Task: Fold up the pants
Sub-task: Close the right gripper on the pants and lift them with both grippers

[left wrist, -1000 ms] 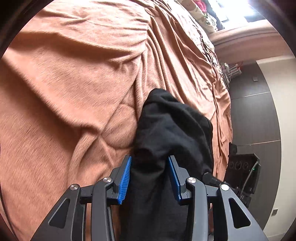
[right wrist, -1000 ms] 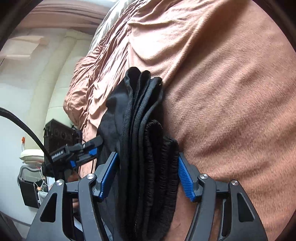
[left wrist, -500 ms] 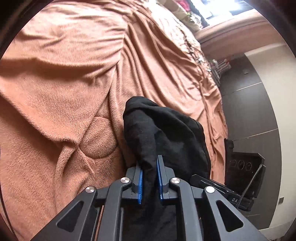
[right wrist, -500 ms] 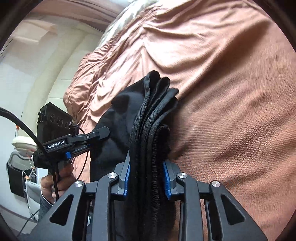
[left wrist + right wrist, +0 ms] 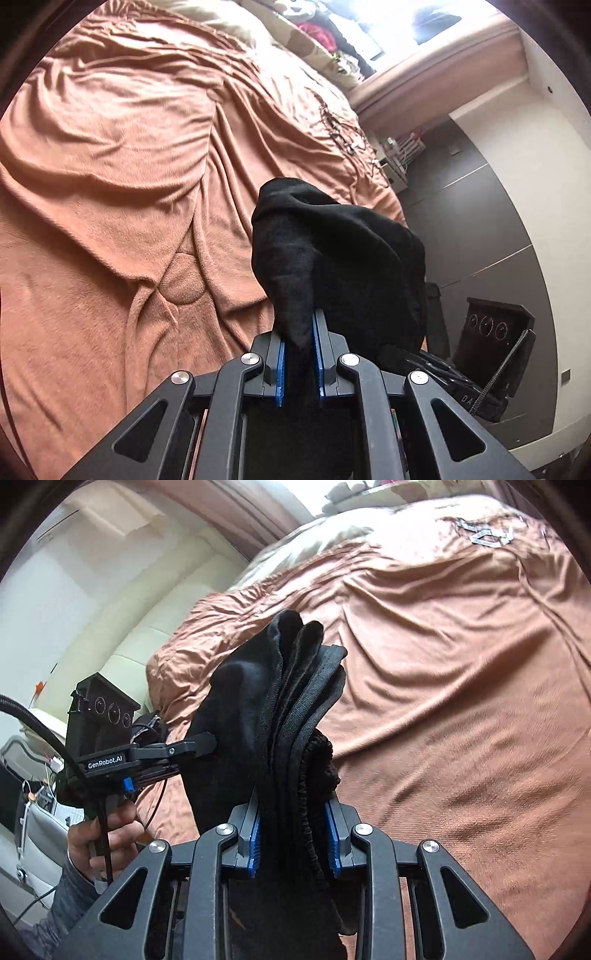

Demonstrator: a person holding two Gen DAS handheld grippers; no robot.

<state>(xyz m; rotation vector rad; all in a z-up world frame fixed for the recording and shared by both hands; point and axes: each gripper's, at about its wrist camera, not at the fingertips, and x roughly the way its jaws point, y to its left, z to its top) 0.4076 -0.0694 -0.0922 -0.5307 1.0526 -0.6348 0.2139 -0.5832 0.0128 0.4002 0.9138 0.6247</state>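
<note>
The black pants (image 5: 332,254) hang bunched between both grippers, lifted off the brown blanket. My left gripper (image 5: 298,328) is shut on a thin pinch of black fabric, its blue pads pressed against it. My right gripper (image 5: 293,812) is shut on a thicker stack of folded layers of the pants (image 5: 291,709), with the gathered elastic waistband showing at the right pad. In the right wrist view the left gripper (image 5: 199,744) holds the pants' other side, with a hand (image 5: 107,834) on its handle.
A wrinkled brown blanket (image 5: 110,166) covers the bed (image 5: 461,701) under the pants. Cables and small items (image 5: 343,129) lie near its far edge. Pillows and clothes (image 5: 317,33) pile at the back. Grey floor (image 5: 472,221) lies to the right of the bed.
Both grippers closed on the black pants and rose, lifting the fabric off the blanket. More of the bed and room has come into view.
</note>
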